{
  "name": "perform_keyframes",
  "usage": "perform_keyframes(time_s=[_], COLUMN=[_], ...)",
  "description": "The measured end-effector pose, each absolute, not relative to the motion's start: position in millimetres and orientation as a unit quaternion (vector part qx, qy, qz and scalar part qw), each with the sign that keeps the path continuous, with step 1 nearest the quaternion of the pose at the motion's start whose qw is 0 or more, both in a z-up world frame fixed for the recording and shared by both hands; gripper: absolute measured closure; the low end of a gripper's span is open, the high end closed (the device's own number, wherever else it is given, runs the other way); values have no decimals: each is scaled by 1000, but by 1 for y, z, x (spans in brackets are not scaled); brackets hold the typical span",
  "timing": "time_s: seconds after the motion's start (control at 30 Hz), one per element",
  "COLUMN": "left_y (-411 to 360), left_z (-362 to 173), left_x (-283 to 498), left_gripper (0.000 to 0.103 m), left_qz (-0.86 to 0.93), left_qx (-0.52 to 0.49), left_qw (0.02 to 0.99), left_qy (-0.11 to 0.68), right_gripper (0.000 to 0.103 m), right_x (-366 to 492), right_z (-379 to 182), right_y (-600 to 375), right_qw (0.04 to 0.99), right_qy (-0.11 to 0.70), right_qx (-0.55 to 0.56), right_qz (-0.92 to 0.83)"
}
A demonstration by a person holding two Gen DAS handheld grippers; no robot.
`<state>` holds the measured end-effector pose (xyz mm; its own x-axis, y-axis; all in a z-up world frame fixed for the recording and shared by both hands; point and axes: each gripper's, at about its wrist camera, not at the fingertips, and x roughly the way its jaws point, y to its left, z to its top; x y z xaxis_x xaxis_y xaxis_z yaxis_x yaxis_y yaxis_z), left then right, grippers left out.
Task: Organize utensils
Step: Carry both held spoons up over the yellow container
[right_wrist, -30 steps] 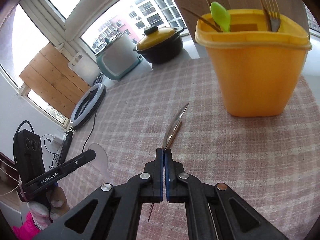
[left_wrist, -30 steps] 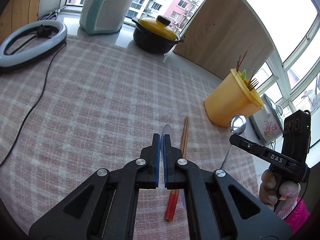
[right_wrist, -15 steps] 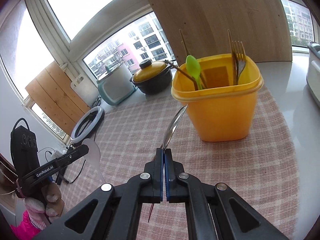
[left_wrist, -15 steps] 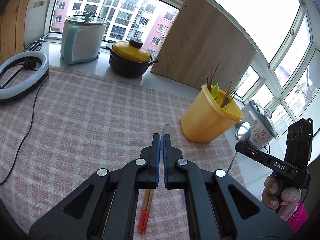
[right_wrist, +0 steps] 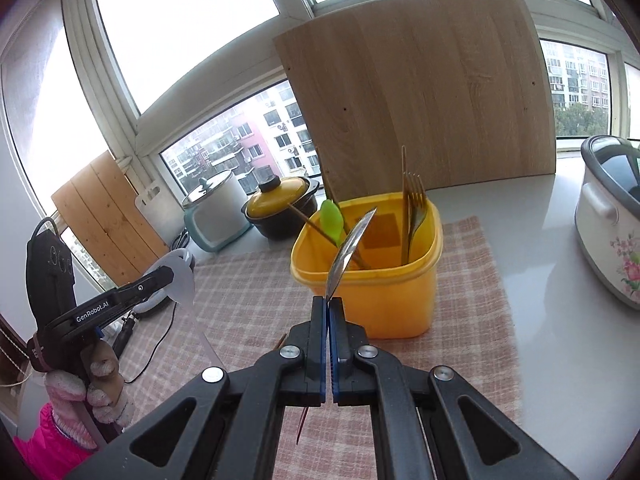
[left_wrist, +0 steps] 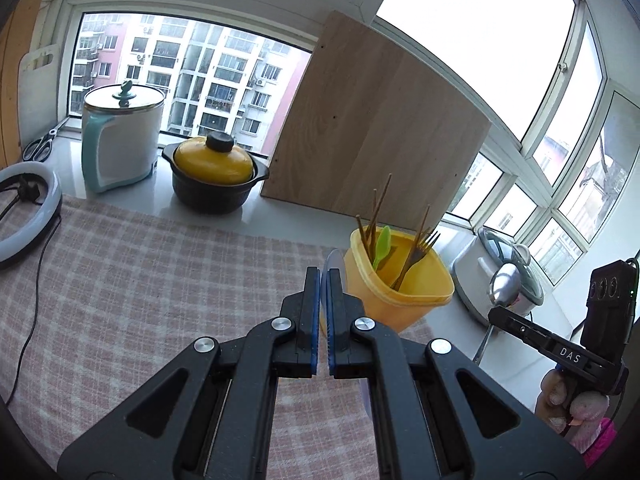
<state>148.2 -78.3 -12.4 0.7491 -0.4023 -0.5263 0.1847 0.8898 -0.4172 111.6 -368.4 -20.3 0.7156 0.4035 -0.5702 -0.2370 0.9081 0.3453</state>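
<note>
The left gripper (left_wrist: 323, 280) is clamped on what looks like a pale plastic spoon (right_wrist: 182, 276). The right gripper (right_wrist: 327, 304) pinches a metal spoon (right_wrist: 350, 246), bowl up, long axis tilting toward the yellow holder (right_wrist: 394, 300) just ahead; right is nearer.

Bright daylight floods through blown-out windows (left_wrist: 472, 60); sharp frames, fisheye-bent edges.

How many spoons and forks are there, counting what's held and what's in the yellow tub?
Spoons: 3 (green spoon in the yellow tub, metal spoon in the right tongs, pale plastic spoon in the left tongs)
Forks: 1 (fork in the tub)
Total: 4
</note>
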Motion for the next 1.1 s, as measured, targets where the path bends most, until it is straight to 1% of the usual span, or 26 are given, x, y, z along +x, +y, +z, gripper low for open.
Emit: perform_keyframes(time_s=[0.23, 0.5, 0.67, 0.93, 1.1], left_y=[-101, -128, -144, -158, -173], left_z=[9, 32, 33, 31, 25], left_x=[171, 194, 213, 230, 229], left_gripper=[103, 103, 103, 103, 103], left_qz=[-163, -153, -126, -118, -116], left_qx=[-168, -139, -112, -102, -62], left_qw=[929, 947, 957, 962, 967], left_qy=[287, 248, 235, 225, 216], right_gripper=[103, 103, 103, 103, 103], right_x=[126, 151, 169, 196, 211], right_z=[2, 22, 28, 28, 20], right_y=[-388, -402, -401, -392, -384], right_qw=[928, 938, 942, 947, 949], right_qy=[309, 284, 275, 269, 270], right_qx=[121, 112, 99, 80, 58], right_qz=[172, 166, 165, 158, 150])
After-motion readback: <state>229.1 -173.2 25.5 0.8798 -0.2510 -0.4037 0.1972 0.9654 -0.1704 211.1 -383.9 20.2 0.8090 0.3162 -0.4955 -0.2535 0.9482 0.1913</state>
